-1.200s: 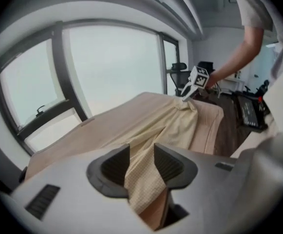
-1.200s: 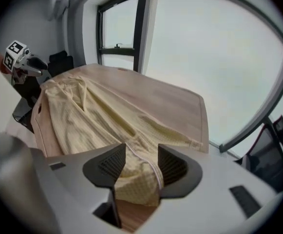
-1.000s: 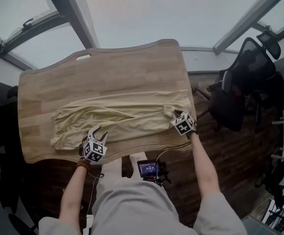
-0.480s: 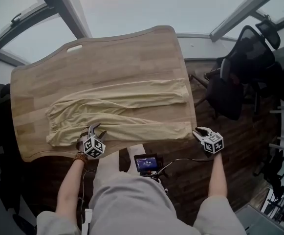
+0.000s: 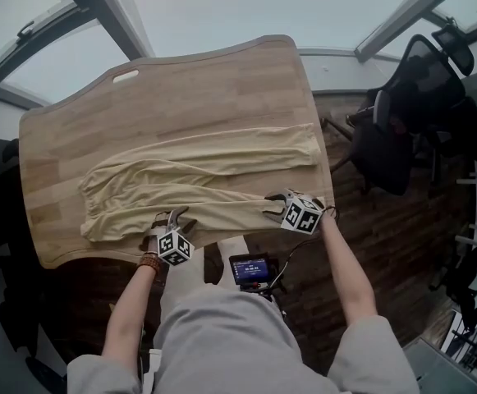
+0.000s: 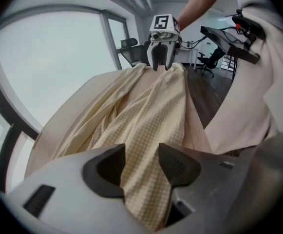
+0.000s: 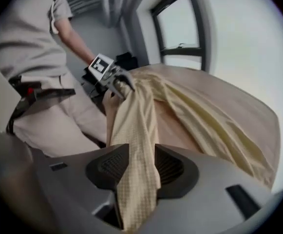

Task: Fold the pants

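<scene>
Left gripper (image 6: 141,165): jaws apart, with a ridge of the pants (image 5: 197,179) running up between them. The pads look to straddle the cloth, not pinch it. It sits on the near edge of the near leg, toward the waist end, by the front rim of the table (image 5: 181,89).

Right gripper (image 7: 135,165): jaws opening, the same cloth edge between them, no firm bite that I can see. It sits at the hem end of the near leg, near the table's right front corner.

Pants: flat on the table, long axis left to right, waist left, hems right. The far leg lies just beyond the near one.

Key relation: the near edge runs straight from one gripper to the other, and each sees its partner down the cloth. The far leg lies directly away from both.

Judgement: both must close on this edge, then carry it away from the body over the far leg. Neither hand is nearer, since each already has its own end.
</scene>
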The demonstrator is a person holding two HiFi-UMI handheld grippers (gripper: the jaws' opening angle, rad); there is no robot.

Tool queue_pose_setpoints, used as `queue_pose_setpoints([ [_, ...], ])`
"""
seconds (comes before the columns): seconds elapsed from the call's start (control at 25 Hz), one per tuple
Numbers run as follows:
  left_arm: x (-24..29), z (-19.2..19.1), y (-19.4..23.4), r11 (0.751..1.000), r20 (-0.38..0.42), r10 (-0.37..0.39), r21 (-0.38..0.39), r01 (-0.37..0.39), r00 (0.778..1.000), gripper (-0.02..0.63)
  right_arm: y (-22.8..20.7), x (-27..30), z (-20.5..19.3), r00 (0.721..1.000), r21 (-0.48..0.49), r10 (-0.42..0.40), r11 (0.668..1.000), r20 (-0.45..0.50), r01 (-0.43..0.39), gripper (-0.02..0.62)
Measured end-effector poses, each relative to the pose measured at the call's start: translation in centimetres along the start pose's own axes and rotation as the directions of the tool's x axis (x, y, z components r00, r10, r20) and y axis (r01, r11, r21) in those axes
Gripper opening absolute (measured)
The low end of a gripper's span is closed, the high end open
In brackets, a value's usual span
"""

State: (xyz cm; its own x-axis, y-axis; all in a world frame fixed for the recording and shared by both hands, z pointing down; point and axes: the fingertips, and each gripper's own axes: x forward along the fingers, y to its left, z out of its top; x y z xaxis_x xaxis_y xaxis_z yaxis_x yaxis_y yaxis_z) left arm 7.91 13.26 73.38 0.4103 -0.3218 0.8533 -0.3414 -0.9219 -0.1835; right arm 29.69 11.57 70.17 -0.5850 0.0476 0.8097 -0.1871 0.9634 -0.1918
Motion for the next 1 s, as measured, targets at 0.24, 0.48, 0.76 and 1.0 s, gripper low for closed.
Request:
queue_pose_setpoints([
  [0.24,1.7,-0.5,0.7,0.996,-0.059,-0.090,-0.027,0.088,0.994,0.221,1.3,3.8,-0.2,0.983,-0.203,0.028,0.977,-0.183,-0.066,0.017],
  [0.48,-1.9,-0.7,-3.0,0.977,-0.022,-0.198,0.082,0.199,0.980,0.121,8.8,1.6,-0.5,0.960,-0.201,0.217,0.947,-0.176,-0.251,0.018],
  [0.76,-3.2,-2.8,-1.8,0.986,-0.034,-0.115,0.121,0.118,0.993,0.132,3.3,-0.6,-5.1,0.992,-0.071,-0.057,0.996,-0.114,0.049,0.173],
  [1.0,-1.2,-4.6,1.4,0.989,-0.132,-0.095,0.097,0.108,0.987,0.199,-0.6,-3.4,-12.2,0.939,-0.096,-0.201,0.979,-0.280,0.181,0.025],
])
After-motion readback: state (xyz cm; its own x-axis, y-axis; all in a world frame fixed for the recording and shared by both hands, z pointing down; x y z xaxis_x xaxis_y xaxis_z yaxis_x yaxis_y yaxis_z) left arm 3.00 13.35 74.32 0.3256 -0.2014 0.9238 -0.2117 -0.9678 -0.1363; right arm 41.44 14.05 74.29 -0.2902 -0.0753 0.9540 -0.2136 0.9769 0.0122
